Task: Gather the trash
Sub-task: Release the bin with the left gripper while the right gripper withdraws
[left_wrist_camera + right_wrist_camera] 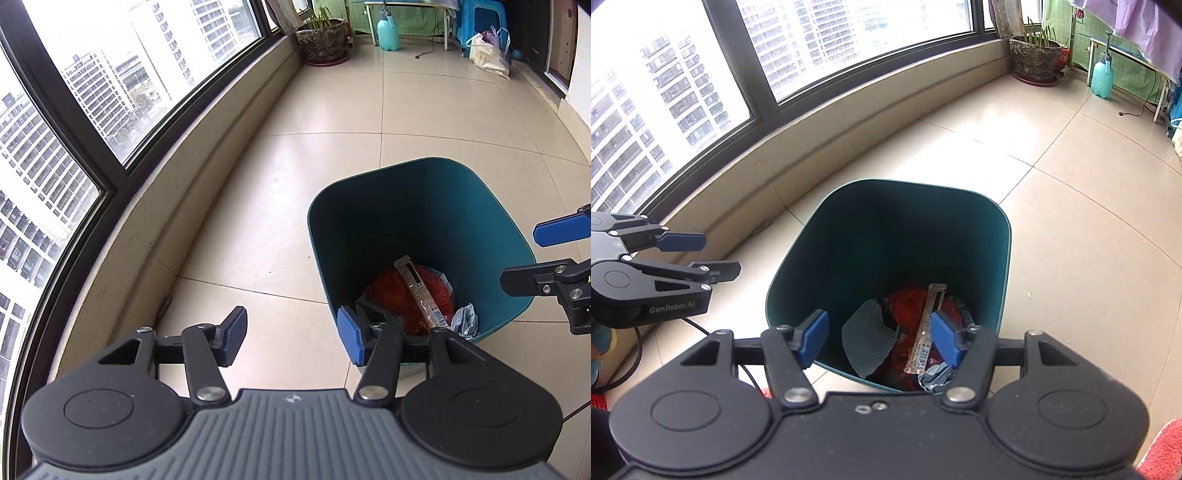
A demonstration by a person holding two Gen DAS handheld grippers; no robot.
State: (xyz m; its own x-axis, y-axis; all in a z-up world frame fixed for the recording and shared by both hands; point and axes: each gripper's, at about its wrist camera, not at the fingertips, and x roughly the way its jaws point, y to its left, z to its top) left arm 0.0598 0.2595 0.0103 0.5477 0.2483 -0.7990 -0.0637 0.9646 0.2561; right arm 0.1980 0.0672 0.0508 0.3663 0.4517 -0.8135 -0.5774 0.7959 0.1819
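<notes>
— Left wrist view: what sits in the teal bin (480, 221)?
— Trash at its bottom: a red mesh wad (402, 295), a long printed wrapper (421, 295) across it, crumpled bluish plastic (465, 319) beside.
— And the left gripper (291, 336)?
— Above the bin's near-left rim, jaws apart, nothing between.
— The right gripper (879, 341)?
— Over the bin's near rim, jaws spread, empty too. A grey-green sheet (868, 339) leans inside the bin.
</notes>
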